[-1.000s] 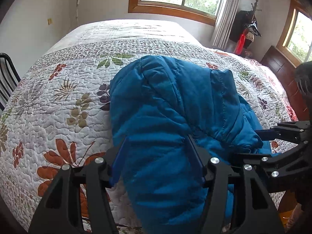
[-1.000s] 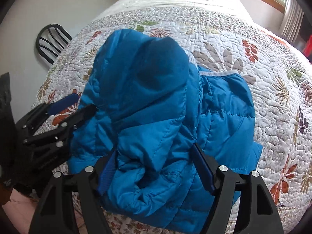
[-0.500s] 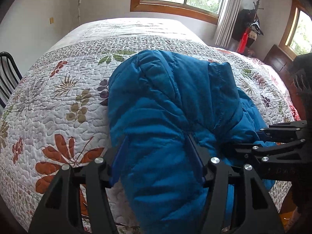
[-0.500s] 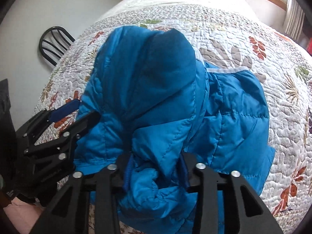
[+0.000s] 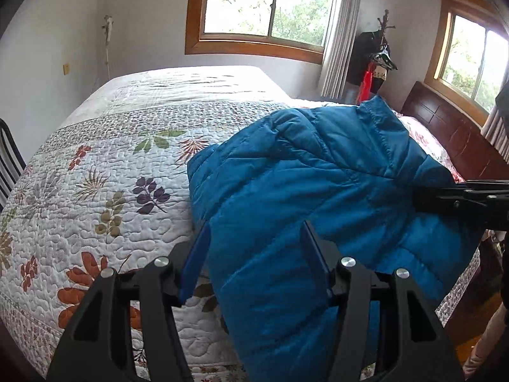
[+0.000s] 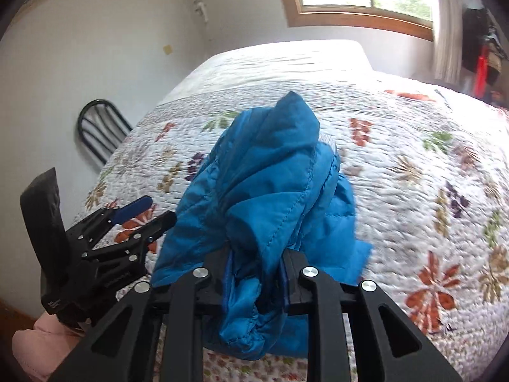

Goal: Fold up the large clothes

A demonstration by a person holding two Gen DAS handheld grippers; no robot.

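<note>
Gathering the near edge of the blue jacket [image 5: 302, 191] at the near side of the bed [image 5: 111, 191], its far part lying bunched toward the middle of the quilt and its near part draping over the bed's edge.

Right gripper [image 6: 256, 273]: closing, already pinching a thick wad of the hem between narrow jaws. Left gripper [image 5: 254, 254]: standing about half apart and narrowing slightly, a puffy fold lying between the jaws; not possible to tell whether the pads are pressing on it.

Doing this step well, by judgement:
- firming up the left hold before raising further, since slippery quilted fabric is likely to slide out
- taking hold at matching points along the hem, so the edge is hanging level above the bed
- raising both hands together, then carrying the edge toward the far side of the bed without dragging the lower layer along

Differing from a second ago:
- right jaws then standing wide around loose fabric, now squeezing it tight
- jacket then spreading flatter on the bed, now rising in a peaked bundle above it
- both views now tilting higher, showing more window beyond the bed
</note>
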